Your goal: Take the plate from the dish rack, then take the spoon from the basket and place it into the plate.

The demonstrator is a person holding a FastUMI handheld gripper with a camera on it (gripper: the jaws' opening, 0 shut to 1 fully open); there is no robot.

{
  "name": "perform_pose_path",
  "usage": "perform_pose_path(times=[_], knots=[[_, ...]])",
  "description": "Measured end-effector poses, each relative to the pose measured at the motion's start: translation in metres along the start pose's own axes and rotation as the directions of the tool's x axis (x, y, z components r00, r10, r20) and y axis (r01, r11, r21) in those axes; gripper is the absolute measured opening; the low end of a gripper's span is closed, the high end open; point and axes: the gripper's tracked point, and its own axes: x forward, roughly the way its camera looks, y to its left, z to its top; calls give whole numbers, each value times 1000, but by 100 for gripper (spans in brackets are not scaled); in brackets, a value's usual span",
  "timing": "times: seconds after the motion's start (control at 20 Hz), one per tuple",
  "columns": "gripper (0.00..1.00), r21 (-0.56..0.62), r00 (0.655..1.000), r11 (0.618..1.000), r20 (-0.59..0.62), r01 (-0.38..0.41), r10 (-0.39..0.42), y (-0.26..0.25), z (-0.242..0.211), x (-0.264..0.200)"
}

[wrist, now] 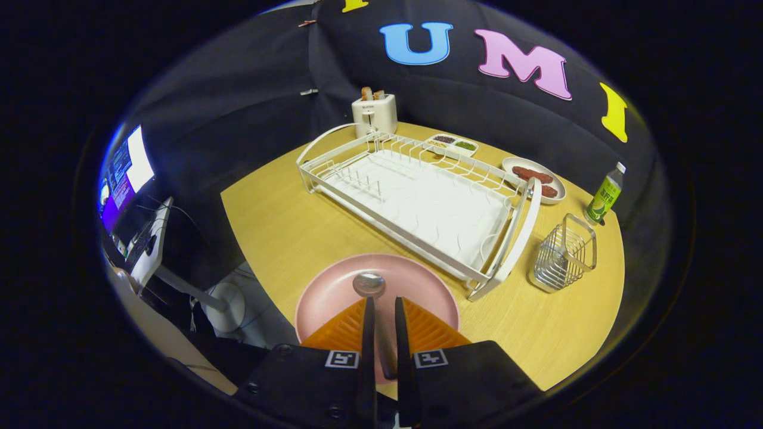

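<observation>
A pink plate (334, 298) lies flat on the wooden table (280, 226), just in front of the white dish rack (417, 196). My gripper (383, 301) hangs over the plate, shut on the handle of a metal spoon (369, 284). The spoon's bowl sticks out just ahead of the fingertips, above the plate's middle. I cannot tell whether the bowl touches the plate. The wire basket (563, 253) stands to the right of the rack's near end, with nothing showing in it. No dishes stand in the rack.
Beyond the rack stand a white toaster (374, 113), a small divided dish (453, 144), a white plate with dark food (533, 179) and a green bottle (605, 196). Off the table's left edge are a lit screen (128, 173) and a stand.
</observation>
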Motion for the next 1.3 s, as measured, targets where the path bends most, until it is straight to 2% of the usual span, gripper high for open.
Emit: perform_pose_path(times=[0.1,0.2,0.35,0.5,0.55,0.65,0.7,0.8,0.85,1.0,1.3], knots=[[20,29,1000,1000,-27,-11,12,0,-7,7],[27,48,999,999,-31,-11,12,0,-6,9],[46,69,1000,998,-22,-5,6,-3,-1,9],[58,84,1000,996,-19,-6,7,-1,0,7],[67,87,1000,996,-18,-3,5,-2,1,7],[77,94,1000,995,10,19,-20,-6,9,1],[77,102,999,994,29,33,-37,-10,15,-4],[87,120,995,991,74,56,-65,-16,30,-17],[97,116,991,990,101,81,-93,-24,42,-27],[98,125,960,980,215,158,-182,-46,83,-61],[99,203,860,938,380,281,-340,-86,149,-144]])
